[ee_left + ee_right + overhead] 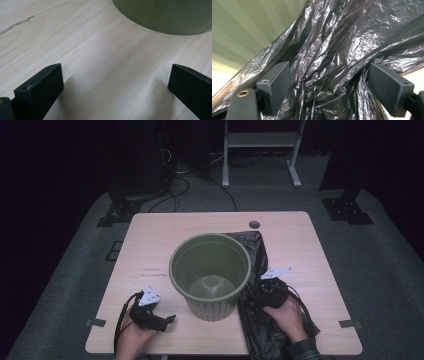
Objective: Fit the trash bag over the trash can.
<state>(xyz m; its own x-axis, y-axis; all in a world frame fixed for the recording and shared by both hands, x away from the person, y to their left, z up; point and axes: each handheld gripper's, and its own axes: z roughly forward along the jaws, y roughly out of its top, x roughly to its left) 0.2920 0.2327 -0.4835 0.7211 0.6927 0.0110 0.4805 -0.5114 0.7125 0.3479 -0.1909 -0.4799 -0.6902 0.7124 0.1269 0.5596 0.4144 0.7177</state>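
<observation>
An olive green ribbed bin (210,275) stands upright and empty in the middle of the wooden table (150,240). A crumpled black plastic bag (260,330) lies on the table against the bin's right side. My right gripper (257,293) is down on the bag beside the bin. In the right gripper view its jaws (329,77) stand wide with folds of the bag (342,37) bunched between them, the bin wall (244,27) at upper left. My left gripper (169,320) rests near the front edge, left of the bin, open over bare wood (115,87).
The bin's base (170,15) lies just ahead of the left gripper. A round cable hole (254,224) sits at the table's far edge. Beyond the table are a white frame (260,150) and dark stands on grey carpet.
</observation>
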